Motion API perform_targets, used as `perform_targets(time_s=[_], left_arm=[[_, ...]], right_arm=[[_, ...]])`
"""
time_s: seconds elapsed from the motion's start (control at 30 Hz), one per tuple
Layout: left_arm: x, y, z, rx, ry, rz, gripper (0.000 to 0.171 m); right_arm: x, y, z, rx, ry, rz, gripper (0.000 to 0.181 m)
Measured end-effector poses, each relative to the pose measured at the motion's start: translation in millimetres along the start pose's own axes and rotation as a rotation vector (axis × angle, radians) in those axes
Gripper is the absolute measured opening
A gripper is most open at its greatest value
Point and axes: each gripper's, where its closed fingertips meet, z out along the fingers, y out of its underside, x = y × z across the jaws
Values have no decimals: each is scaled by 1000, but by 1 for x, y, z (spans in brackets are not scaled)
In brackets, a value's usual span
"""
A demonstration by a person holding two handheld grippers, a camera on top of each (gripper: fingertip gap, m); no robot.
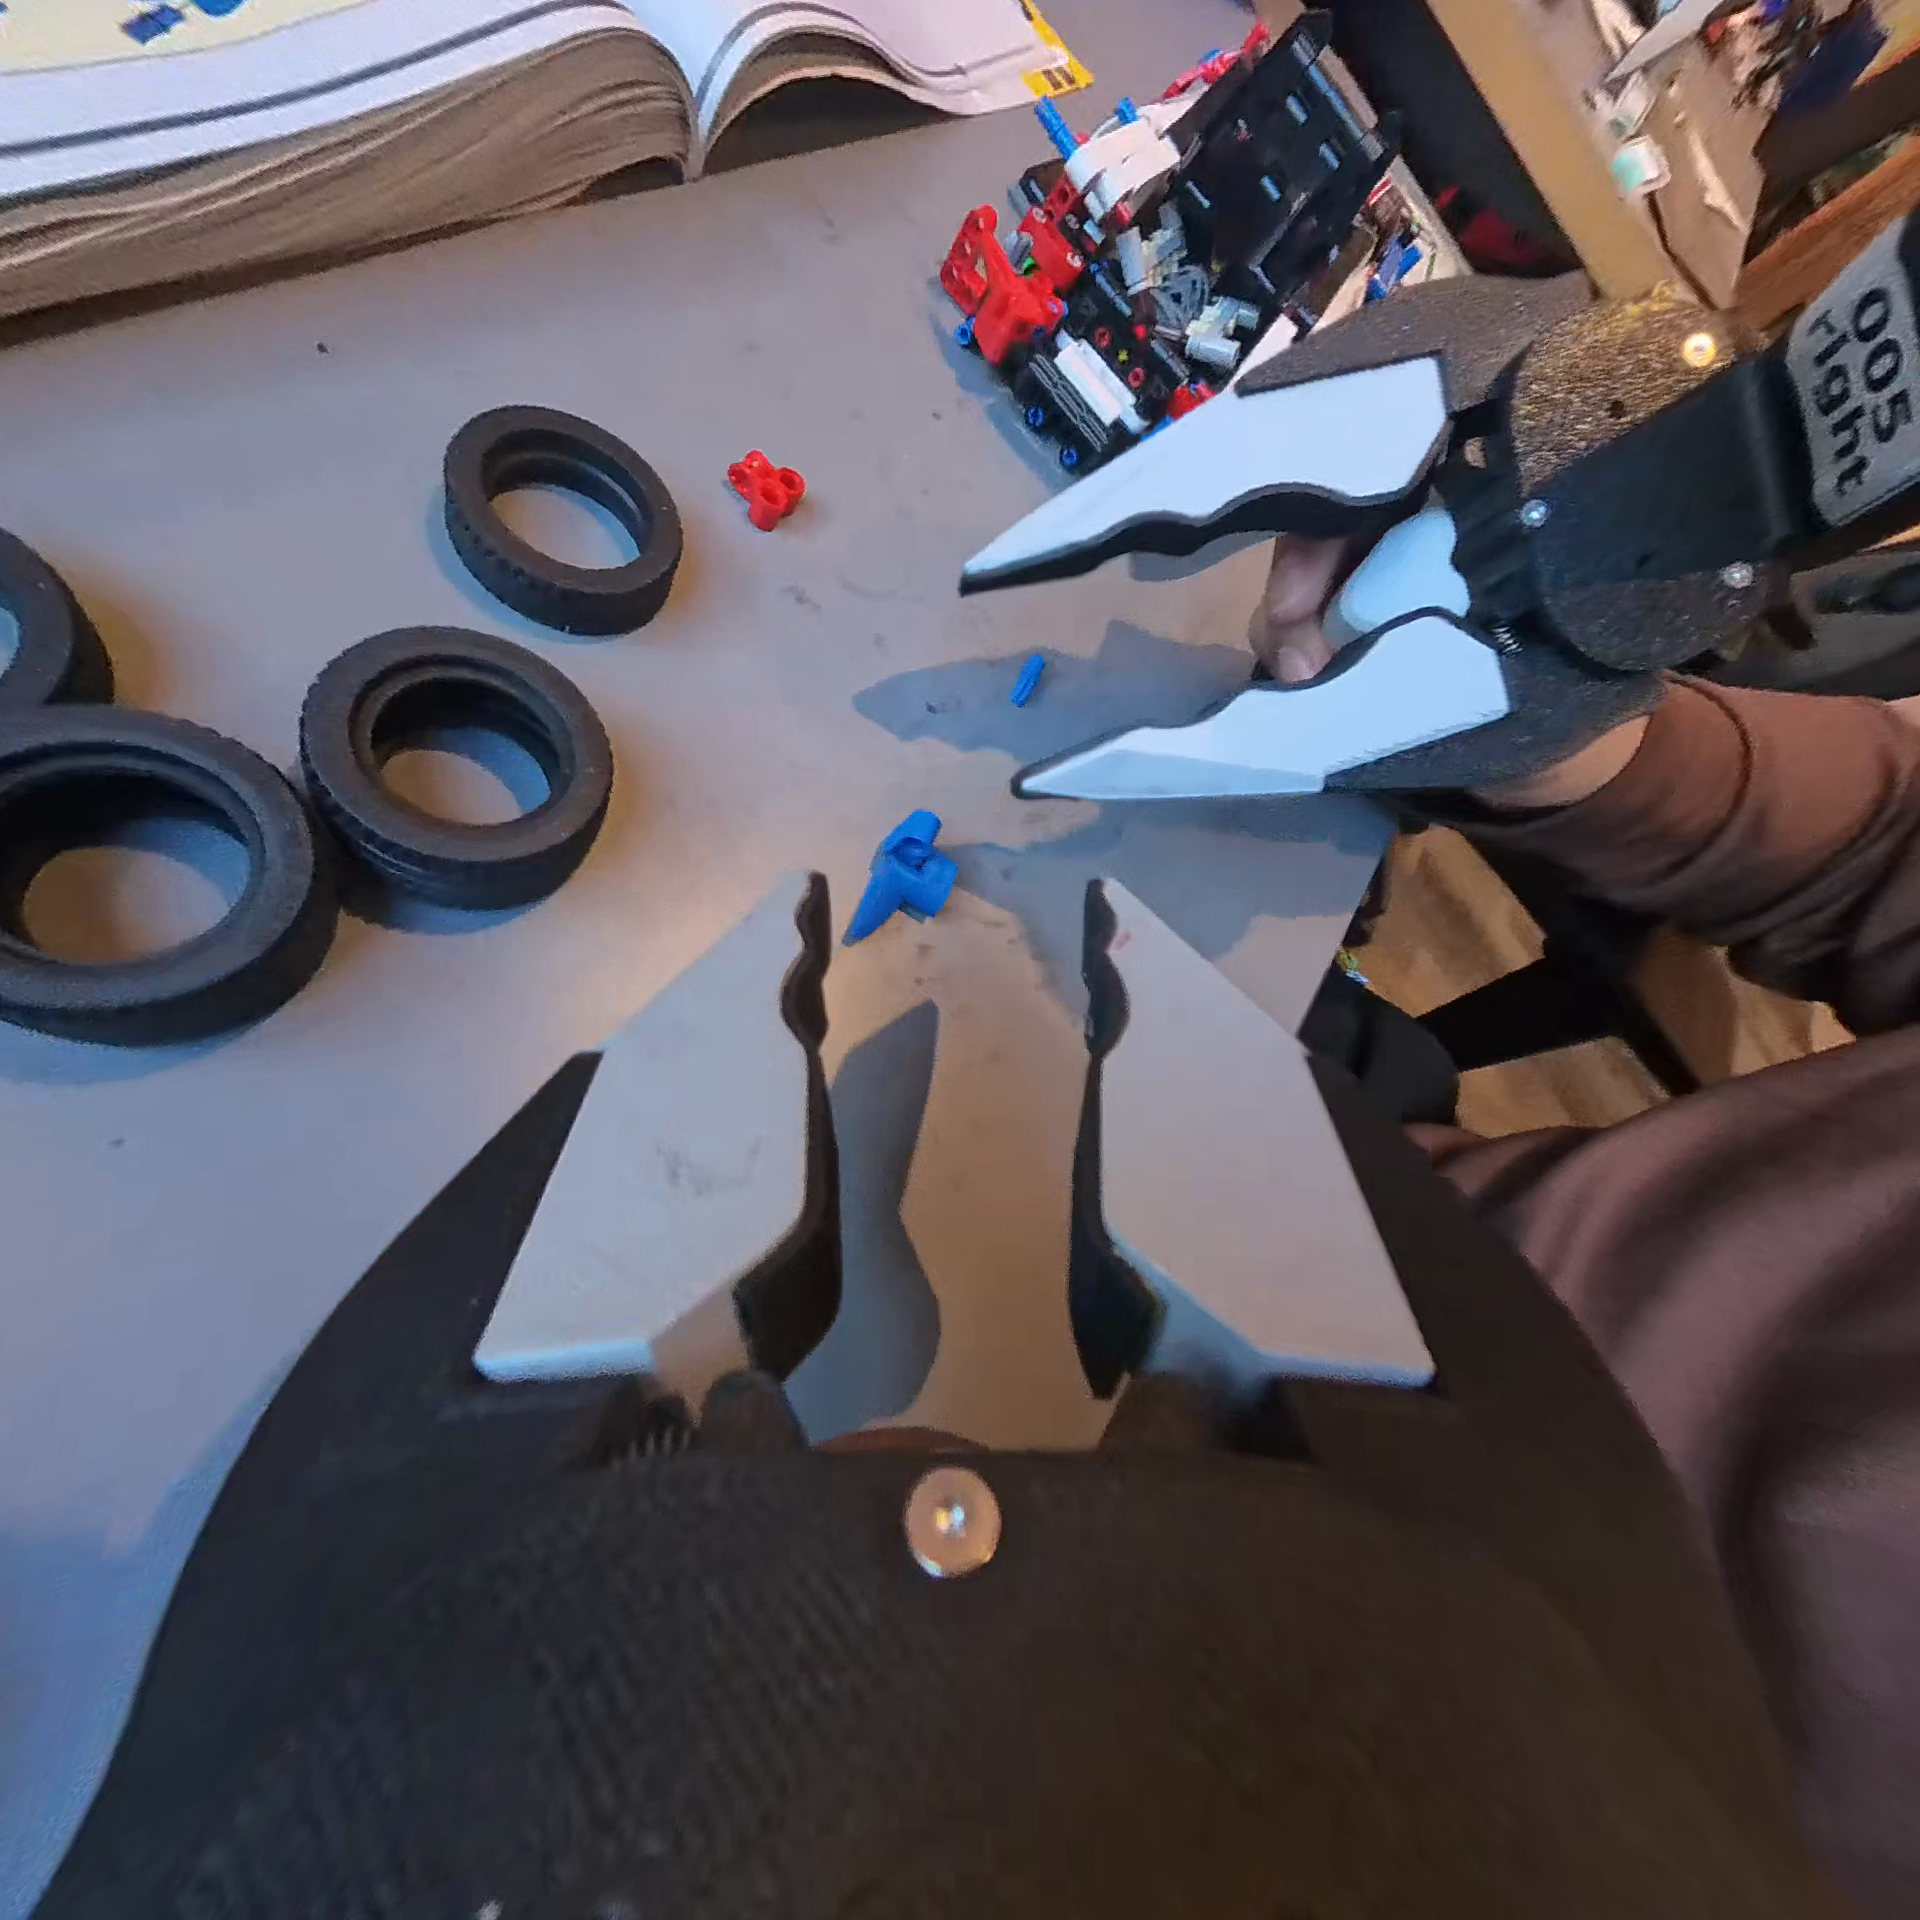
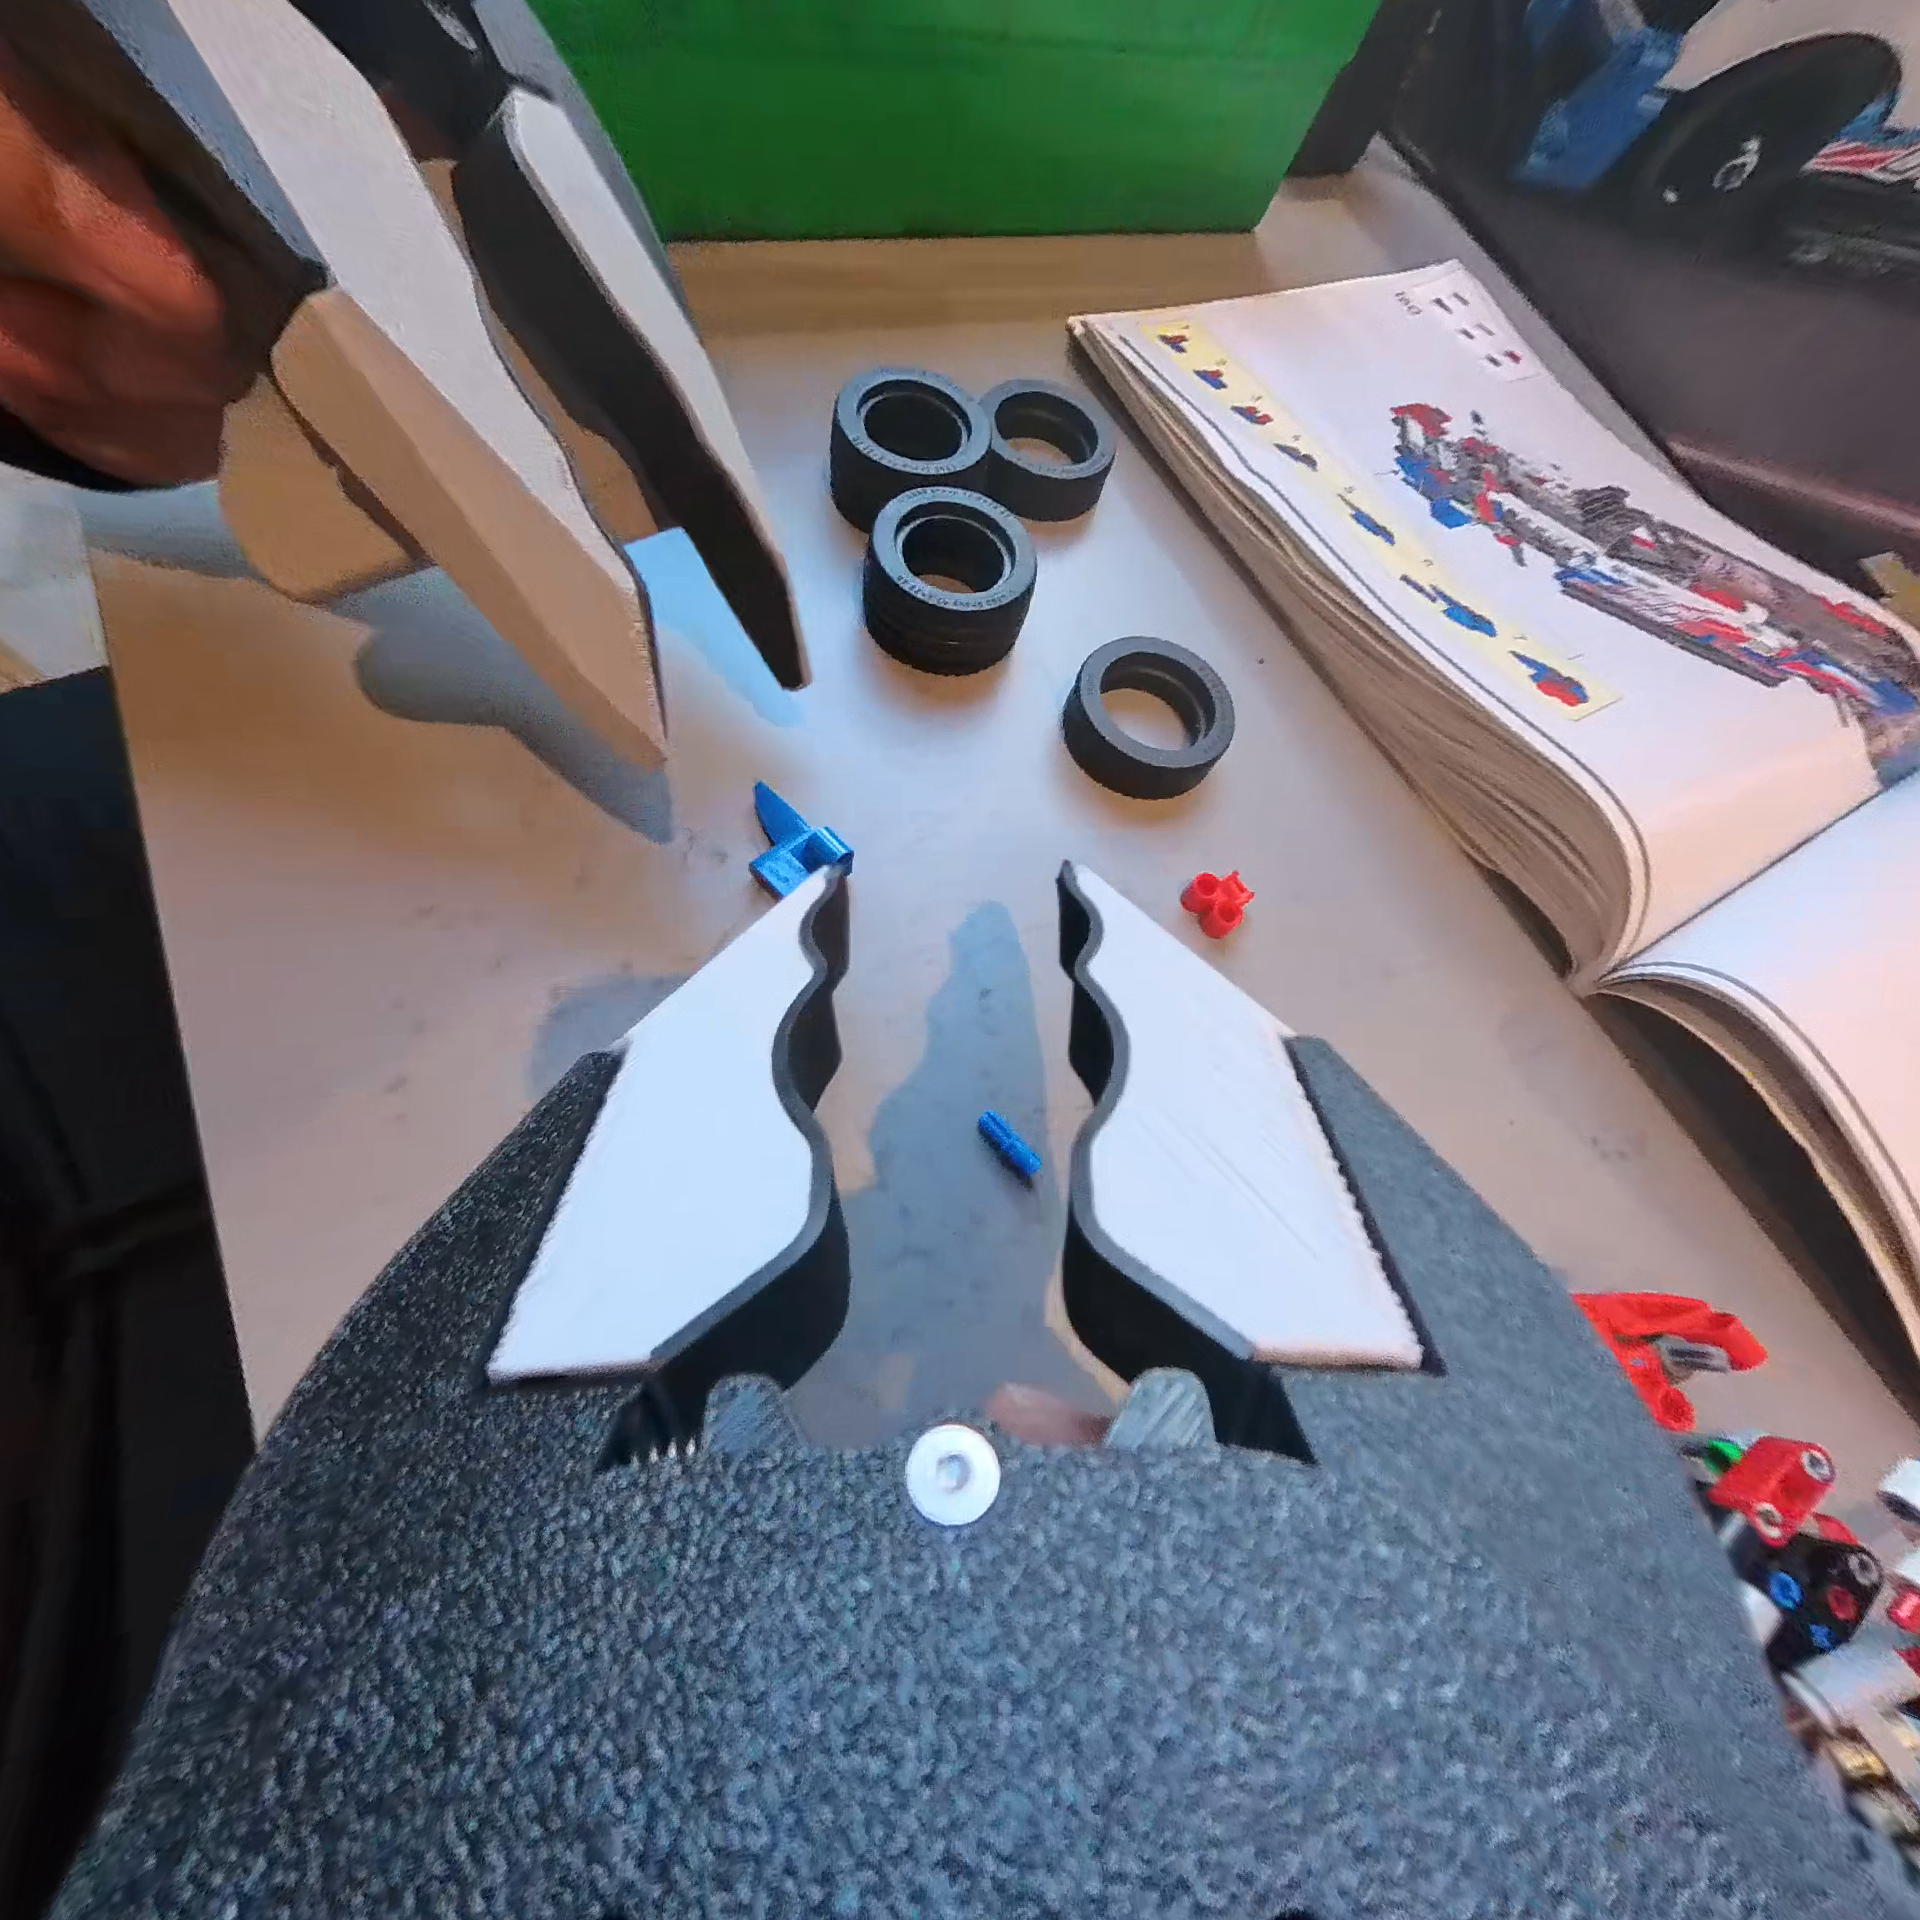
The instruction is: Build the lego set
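— What is the left wrist view showing?
— The left claw [image 1: 951, 883] is hanging wide over the grey tabletop [image 1: 260, 1195], gripping nothing. A blue angled piece [image 1: 902, 873] is lying just ahead of its tips. A small blue pin [image 1: 1028, 680] is sitting a bit farther on, in the shadow near the right claw [image 1: 987, 681], which is also gaping and empty, with a hand [image 1: 1299, 613] squeezing its trigger. A small red connector [image 1: 767, 488] is lying alone beside one black tyre [image 1: 561, 520]; more tyres are crowding the left edge. The half-built model [image 1: 1164, 270] is resting at the far right, and the open instruction book [image 1: 364, 114] is lying along the top.

— And the right wrist view?
— The right claw [image 2: 951, 883] is spreading wide, carrying nothing, with the blue pin [image 2: 1009, 1143] lying on the tabletop [image 2: 364, 987] between its fingers. The blue angled piece [image 2: 795, 847] is sitting just at its left fingertip. The left claw [image 2: 727, 707] is pointing down from the upper left, parted. The red connector [image 2: 1216, 902] is lying to the right, three tyres are clustering beyond with a fourth tyre [image 2: 1148, 717] apart, and the instruction book [image 2: 1455, 623] is lying open at right. The model [image 2: 1787, 1507] is peeking in at the lower right.
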Motion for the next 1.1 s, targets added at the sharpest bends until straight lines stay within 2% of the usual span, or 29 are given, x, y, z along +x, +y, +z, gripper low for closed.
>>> perform_targets(time_s=[0.27,0.37,0.57,0.7,0.87,0.97,1.1], left_arm=[[-13,17,-4,-37,-101,54,47],[-13,18,-5,-17,-66,17,46],[-21,13,-10,29,-195,259,46],[-17,19,-6,1,-167,318,47],[-32,24,-9,-61,-268,461,44],[-31,31,-5,-113,-225,464,46],[-27,30,-4,-113,-165,433,45]], right_arm=[[2,1,-1,21,-21,33,41],[6,4,1,22,-17,59,40],[12,-7,-4,106,19,52,46],[10,-11,-4,128,6,40,45],[6,-15,-1,145,-13,-10,41],[11,-18,1,166,18,-60,35],[17,-26,0,219,38,-103,31]])
